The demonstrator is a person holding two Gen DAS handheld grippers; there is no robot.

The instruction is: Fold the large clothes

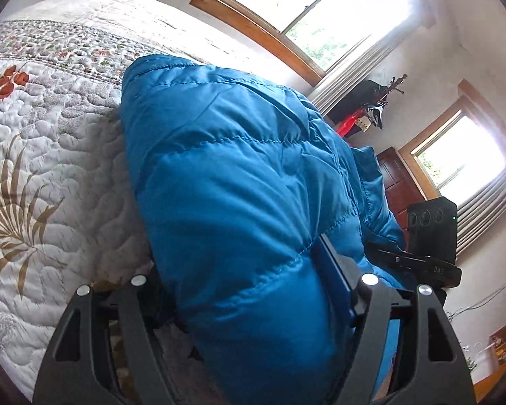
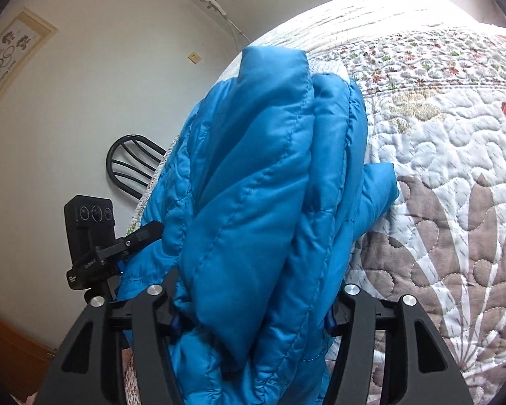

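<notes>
A puffy blue quilted jacket (image 1: 239, 168) lies bunched in thick folds on the bed's quilt (image 1: 50, 175). My left gripper (image 1: 239, 263) has the bundle filling the gap between its jaws, and its right finger (image 1: 330, 263) presses into the fabric while the left finger is hidden behind the bulge. In the right wrist view the same jacket (image 2: 263, 175) bulges up between the jaws of my right gripper (image 2: 256, 287), both fingers sunk into its sides. The two grippers hold opposite ends of the bundle, and each shows in the other's view.
The floral quilt (image 2: 455, 175) spreads wide beside the jacket. Two bright windows (image 1: 303, 10) and a dark wooden door (image 1: 398, 182) stand behind. A black chair back (image 2: 131, 165) leans by the white wall at the bed's edge.
</notes>
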